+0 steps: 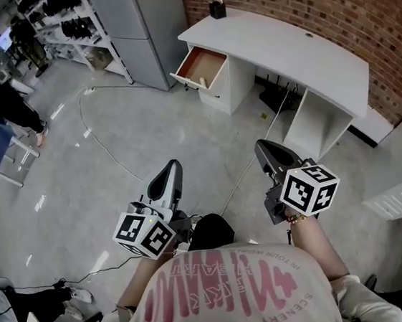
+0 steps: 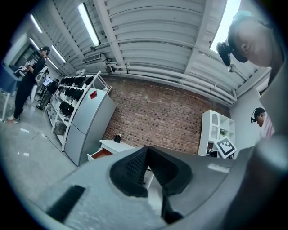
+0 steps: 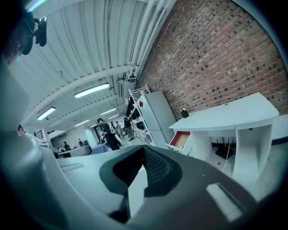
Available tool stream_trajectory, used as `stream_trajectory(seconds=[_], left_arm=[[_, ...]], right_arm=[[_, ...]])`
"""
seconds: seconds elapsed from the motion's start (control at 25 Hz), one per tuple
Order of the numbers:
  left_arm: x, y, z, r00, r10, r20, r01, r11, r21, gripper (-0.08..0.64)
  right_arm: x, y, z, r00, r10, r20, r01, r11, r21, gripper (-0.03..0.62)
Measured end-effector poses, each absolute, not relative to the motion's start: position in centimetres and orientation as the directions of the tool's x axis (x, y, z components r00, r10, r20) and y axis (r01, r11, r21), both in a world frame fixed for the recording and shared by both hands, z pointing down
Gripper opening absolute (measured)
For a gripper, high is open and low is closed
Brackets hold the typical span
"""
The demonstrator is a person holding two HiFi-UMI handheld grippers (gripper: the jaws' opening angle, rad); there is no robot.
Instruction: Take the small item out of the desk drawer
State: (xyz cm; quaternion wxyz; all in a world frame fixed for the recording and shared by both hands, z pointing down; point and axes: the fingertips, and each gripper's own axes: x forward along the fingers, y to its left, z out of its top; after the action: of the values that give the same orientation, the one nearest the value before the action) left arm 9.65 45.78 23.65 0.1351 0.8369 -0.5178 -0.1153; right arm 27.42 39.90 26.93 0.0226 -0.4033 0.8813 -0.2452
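Well short of desk (image 1: 285, 51): left gripper (image 1: 174, 168), right gripper (image 1: 265, 151), jaws together, empty, only carried.
Desk's drawer (image 1: 201, 65): open for reaching.

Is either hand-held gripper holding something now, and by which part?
Nothing is held: the left hand-held gripper and the right hand-held gripper are both shut and empty.

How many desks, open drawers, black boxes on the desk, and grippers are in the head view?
White desk: 1
Open drawer: 1
Black box on the desk top: 1
Grippers: 2 (left gripper, right gripper)
Total: 5
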Motion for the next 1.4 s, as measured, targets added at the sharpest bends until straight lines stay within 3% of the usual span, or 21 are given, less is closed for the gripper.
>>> stream_trajectory(seconds=[0.92, 1.4], left_arm=[[8.7, 39.8, 25.1, 0.458, -0.889, -0.029, -0.827, -0.438, 0.353, 0.005], [4.8, 28.9, 27.1, 0.469, -0.883, -0.018, -0.808, -0.438, 0.393, 0.005]], right_arm=[[26.4, 34.5, 28.9, -0.660, -0.726, 0.194, -0.714, 0.528, -0.460, 0.012], [22.5, 24.7, 30.9, -0.645, -0.723, 0.249, -0.737, 0.502, -0.453, 0.012]])
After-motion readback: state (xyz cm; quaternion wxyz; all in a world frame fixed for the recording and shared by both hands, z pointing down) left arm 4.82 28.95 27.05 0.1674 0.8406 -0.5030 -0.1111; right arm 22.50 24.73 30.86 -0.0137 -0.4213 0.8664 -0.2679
